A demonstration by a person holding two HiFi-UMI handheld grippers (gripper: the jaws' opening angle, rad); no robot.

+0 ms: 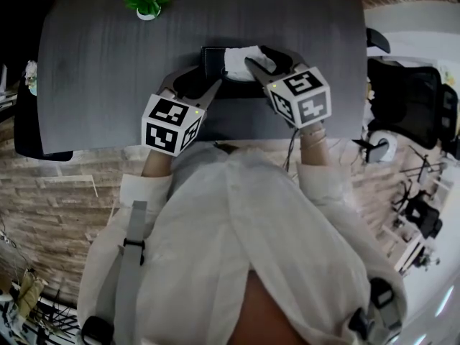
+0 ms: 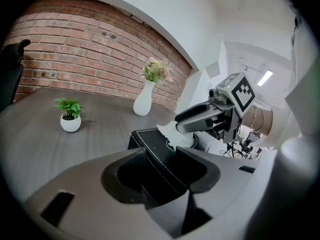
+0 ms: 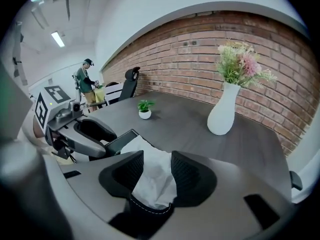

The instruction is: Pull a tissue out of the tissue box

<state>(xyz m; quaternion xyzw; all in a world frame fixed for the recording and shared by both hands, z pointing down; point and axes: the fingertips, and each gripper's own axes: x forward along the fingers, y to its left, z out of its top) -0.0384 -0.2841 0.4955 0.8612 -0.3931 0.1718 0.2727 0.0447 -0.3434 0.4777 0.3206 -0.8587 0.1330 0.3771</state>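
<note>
A black tissue box [image 1: 214,57] lies on the dark grey table [image 1: 108,70], and a white tissue [image 1: 239,57] sticks up out of its top. My left gripper [image 1: 205,79] straddles the box's near left end; in the left gripper view the box [image 2: 150,144] fills the gap between the jaws of that gripper [image 2: 160,156]. My right gripper [image 1: 257,56] reaches over the box from the right. In the right gripper view its jaws [image 3: 155,166] stand wide apart with the tissue [image 3: 152,179] rising loosely between them. They are not pressing on it.
A small potted plant [image 1: 147,2] stands at the table's far left and a white vase with flowers [image 3: 224,109] at the far middle. The table's near edge runs just under both grippers. Black office chairs [image 1: 402,99] stand to the right. A person [image 3: 87,81] stands far off.
</note>
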